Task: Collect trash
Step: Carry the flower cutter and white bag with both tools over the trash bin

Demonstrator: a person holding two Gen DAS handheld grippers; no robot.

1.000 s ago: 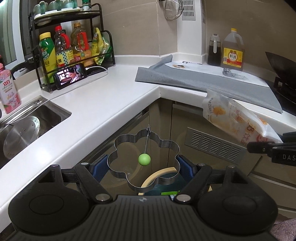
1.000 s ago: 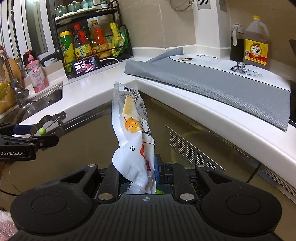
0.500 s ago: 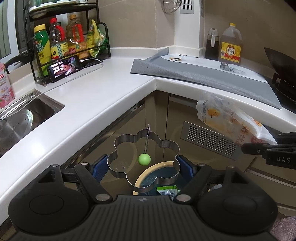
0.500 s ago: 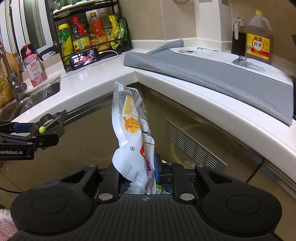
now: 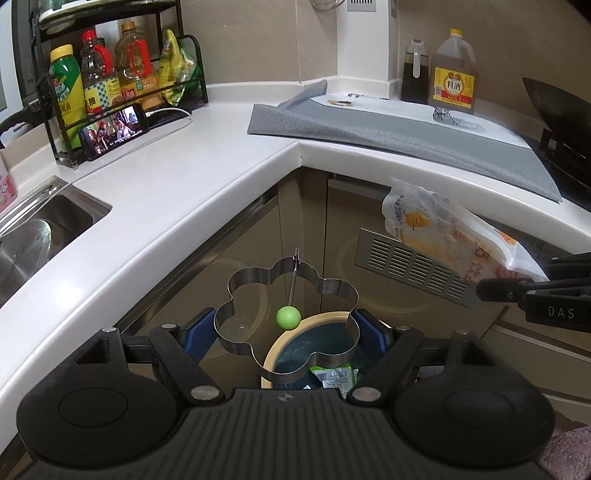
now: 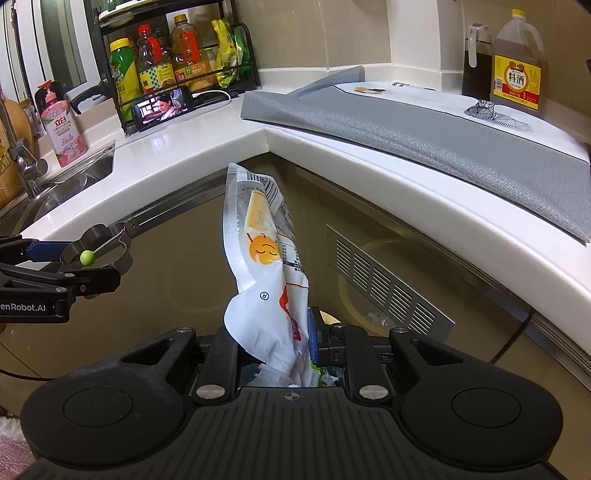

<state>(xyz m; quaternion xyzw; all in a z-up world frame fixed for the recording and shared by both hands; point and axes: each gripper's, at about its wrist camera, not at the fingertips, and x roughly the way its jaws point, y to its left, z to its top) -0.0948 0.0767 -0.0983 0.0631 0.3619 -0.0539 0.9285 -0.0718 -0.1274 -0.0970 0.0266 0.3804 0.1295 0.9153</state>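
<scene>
- Nearest, the left gripper (image 5: 286,328) clamps 1 flower-shaped metal egg ring (image 5: 286,317) across its width, poised over 1 cream-rimmed trash bin (image 5: 295,325) — likely for dropping.
- The right gripper (image 6: 275,341) pinches 1 crumpled drink pouch (image 6: 264,266) by its lower end, likewise above the bin.
- Farther back: 1 grey mat (image 5: 406,138) and 1 phone (image 5: 114,131) on the countertop (image 5: 177,184) — 4 bottles racked behind.

Egg mould (image 5: 286,314) above bin (image 5: 310,343)

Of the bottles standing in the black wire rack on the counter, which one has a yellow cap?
The green bottle at the left end of the black wire rack; the two clear bottles beside it have a red cap and an orange-gold cap.
</scene>
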